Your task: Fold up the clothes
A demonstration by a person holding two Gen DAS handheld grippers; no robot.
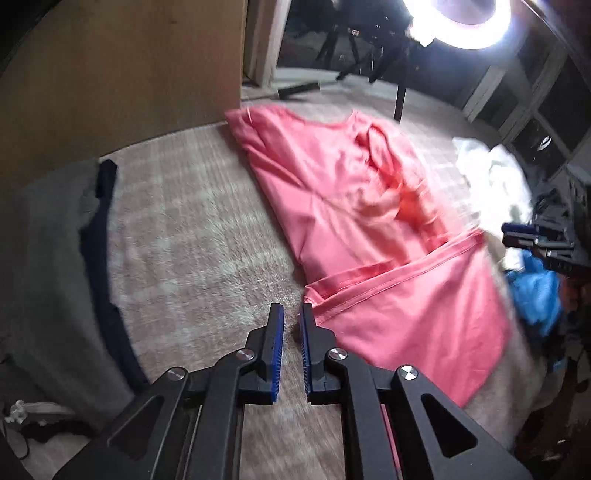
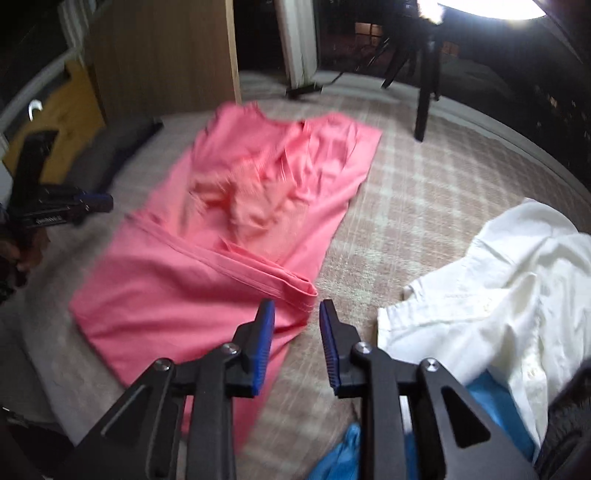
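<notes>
A pink garment (image 1: 369,221) (image 2: 221,280) lies flat on the checked carpet (image 1: 184,229), its lower part folded up so the hem band crosses its middle. My left gripper (image 1: 291,317) hovers at the near left corner of that fold. Its jaws stand slightly apart with nothing between them. My right gripper (image 2: 297,310) is open just short of the fold's right corner, also with nothing in it. Each gripper shows at the edge of the other's view: the right gripper (image 1: 511,236) and the left gripper (image 2: 101,203), each held by a hand.
A white shirt (image 2: 498,288) (image 1: 491,177) and a blue cloth (image 2: 491,402) lie right of the pink garment. A grey and navy garment (image 1: 55,258) lies at the left. A wooden cabinet (image 1: 129,74) and a dark chair leg (image 2: 421,110) stand behind, under a bright ring light (image 1: 469,22).
</notes>
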